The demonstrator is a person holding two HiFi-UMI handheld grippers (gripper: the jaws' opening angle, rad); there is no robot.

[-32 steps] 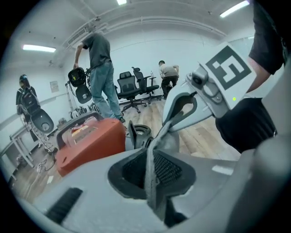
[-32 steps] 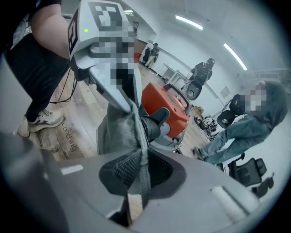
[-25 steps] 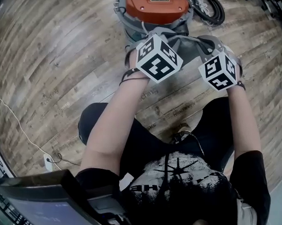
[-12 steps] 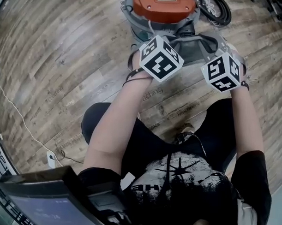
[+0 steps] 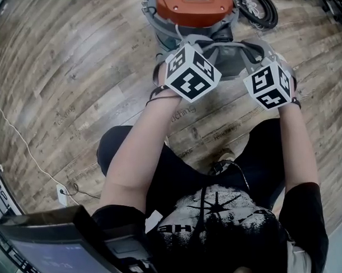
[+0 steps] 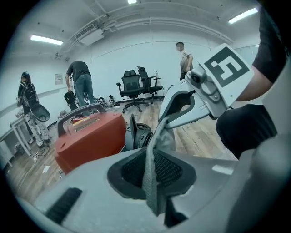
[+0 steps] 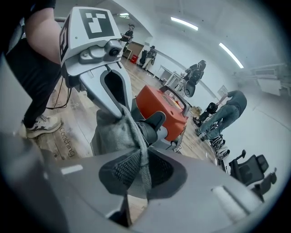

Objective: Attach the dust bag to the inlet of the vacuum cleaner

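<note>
1. Dust bag [image 5: 231,55] hangs just on the near side of the vacuum cleaner [image 5: 193,6], mouth stretched left to right.
2. Left gripper [image 6: 153,182]: jaws clamped on the bag's edge. Inlet [image 6: 141,136] lies straight ahead, close beyond the cloth.
3. Right gripper [image 7: 136,170]: jaws clamped on the opposite edge, inlet ahead. Left hand probably nearer.

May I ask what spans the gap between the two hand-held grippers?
The grey dust bag stretches between them in the head view; the left hand-held gripper and right hand-held gripper each clamp its fabric.
</note>
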